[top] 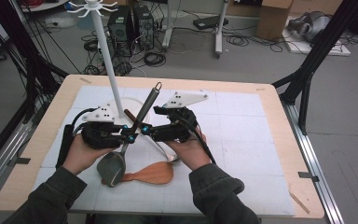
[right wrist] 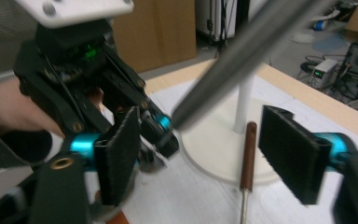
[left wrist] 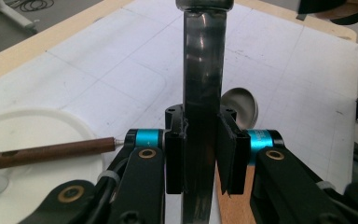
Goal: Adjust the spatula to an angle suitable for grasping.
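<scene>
Steel handle: your left gripper (left wrist: 200, 161) has its pads (left wrist: 175, 161) pressed on the dark metal handle of the ladle (top: 142, 114), on the lower part of it, just above the bowl.
Left grip: closed firmly; the handle stands tilted and its ring end points up toward the rack pole (top: 109, 65).
Right gripper (right wrist: 209, 158): your jaws are apart, and no thing is between the pads; the ladle handle passes above and in front of them, not touching.
Done: the ladle is lifted off the mat (top: 242, 140).
Left to do: in my judgement, you take the handle with the right gripper and bring the ring to a hook of the rack.
Around: a wooden spatula (top: 151, 173) lies flat near your wrists; a brown-handled utensil (left wrist: 51, 151) rests on the white rack base (left wrist: 32, 126).
</scene>
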`<state>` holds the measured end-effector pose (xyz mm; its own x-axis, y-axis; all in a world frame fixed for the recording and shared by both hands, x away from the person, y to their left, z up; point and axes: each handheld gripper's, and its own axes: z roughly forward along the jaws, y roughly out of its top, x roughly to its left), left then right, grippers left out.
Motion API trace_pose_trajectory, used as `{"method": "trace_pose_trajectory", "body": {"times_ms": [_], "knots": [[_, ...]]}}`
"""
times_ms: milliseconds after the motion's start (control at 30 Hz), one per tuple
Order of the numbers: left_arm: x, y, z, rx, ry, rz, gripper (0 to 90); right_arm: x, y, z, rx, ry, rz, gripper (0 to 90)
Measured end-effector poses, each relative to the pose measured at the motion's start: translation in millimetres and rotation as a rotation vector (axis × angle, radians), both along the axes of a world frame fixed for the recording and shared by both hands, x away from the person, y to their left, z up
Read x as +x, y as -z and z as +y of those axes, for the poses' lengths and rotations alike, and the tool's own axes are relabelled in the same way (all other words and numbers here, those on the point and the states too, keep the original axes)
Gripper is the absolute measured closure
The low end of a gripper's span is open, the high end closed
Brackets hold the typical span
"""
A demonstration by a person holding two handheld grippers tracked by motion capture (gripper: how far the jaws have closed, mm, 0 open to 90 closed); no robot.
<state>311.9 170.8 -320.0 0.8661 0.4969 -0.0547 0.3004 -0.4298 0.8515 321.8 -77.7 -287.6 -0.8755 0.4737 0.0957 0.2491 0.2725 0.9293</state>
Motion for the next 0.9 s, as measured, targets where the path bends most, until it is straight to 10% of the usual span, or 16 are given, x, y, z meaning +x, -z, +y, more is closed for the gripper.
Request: {"method": "trace_pose_trajectory", "body": {"times_ms": [533, 900], "knots": [[-1.0, -6.2, -9.2, -0.023, 0.015, -0.02, 74.9, 10.8, -11.6, 6.4, 0.078, -0.018, 0.055, 66.7], [-1.3, -11.5, -0.7, -0.095, 0.048, -0.006, 73.5, 16.9, -16.1, 3.9, 0.186, -0.129, 0.127, 74.4]]}}
